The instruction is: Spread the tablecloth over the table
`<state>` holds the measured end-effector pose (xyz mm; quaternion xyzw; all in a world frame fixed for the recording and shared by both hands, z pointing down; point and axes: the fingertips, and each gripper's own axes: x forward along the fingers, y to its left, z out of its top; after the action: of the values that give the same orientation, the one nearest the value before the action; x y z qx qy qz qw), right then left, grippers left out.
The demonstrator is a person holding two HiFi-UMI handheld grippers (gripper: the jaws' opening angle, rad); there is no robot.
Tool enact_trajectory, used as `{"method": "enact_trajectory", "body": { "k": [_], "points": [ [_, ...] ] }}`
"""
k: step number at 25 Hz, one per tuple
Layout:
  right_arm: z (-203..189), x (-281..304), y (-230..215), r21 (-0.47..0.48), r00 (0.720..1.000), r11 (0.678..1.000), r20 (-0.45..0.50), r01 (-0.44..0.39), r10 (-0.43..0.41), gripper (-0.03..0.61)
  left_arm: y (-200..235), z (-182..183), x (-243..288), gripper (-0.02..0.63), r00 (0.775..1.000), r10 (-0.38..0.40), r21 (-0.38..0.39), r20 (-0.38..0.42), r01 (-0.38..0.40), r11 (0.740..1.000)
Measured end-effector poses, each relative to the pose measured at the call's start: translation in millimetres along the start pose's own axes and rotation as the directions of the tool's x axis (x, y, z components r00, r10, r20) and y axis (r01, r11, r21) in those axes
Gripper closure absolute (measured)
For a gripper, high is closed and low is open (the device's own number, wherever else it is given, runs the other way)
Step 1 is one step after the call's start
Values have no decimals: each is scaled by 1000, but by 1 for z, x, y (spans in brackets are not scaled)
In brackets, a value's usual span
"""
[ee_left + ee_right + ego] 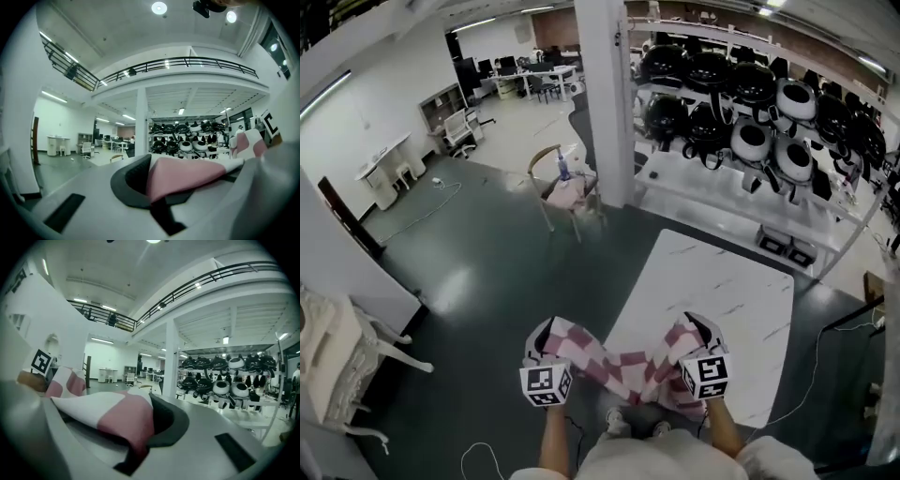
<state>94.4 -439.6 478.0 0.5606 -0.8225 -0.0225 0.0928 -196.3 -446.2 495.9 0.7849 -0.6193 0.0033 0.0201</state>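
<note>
Left gripper (540, 342) is clamped shut on one edge of the pink-and-white checked tablecloth (623, 367), and right gripper (701, 336) is clamped on another. The cloth sags bunched between them, held aloft at the near edge of the white marble-patterned bench (727, 281).

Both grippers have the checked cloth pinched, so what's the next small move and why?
Probably carry both grippers forward and to the right, over the table. The left gripper and right gripper are each shut on the tablecloth, which sags bunched between them at the white table's near end, with the left gripper out over the floor beside it.
</note>
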Motion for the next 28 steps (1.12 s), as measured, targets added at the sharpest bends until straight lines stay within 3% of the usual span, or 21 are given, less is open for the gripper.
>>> {"method": "enact_trajectory", "body": {
  "k": [4,8,16,22,28],
  "points": [
    [13,50,62,-20,989,990,27,-142,142,563,76,-3,-36,588,986,163,-17,15,-163,986],
    [25,93,127,-45,961,961,44,-272,274,561,141,-2,-76,588,953,303,-7,22,-302,953],
    [45,156,267,-122,857,855,49,-505,513,563,257,-5,-178,588,827,562,-3,18,-562,827],
    [47,178,355,-191,763,752,21,-631,646,563,302,-10,-238,588,738,675,-5,18,-675,738],
    [61,192,419,-220,687,672,12,-707,727,563,328,-15,-271,588,688,726,-25,-2,-725,688]
  ]
}}
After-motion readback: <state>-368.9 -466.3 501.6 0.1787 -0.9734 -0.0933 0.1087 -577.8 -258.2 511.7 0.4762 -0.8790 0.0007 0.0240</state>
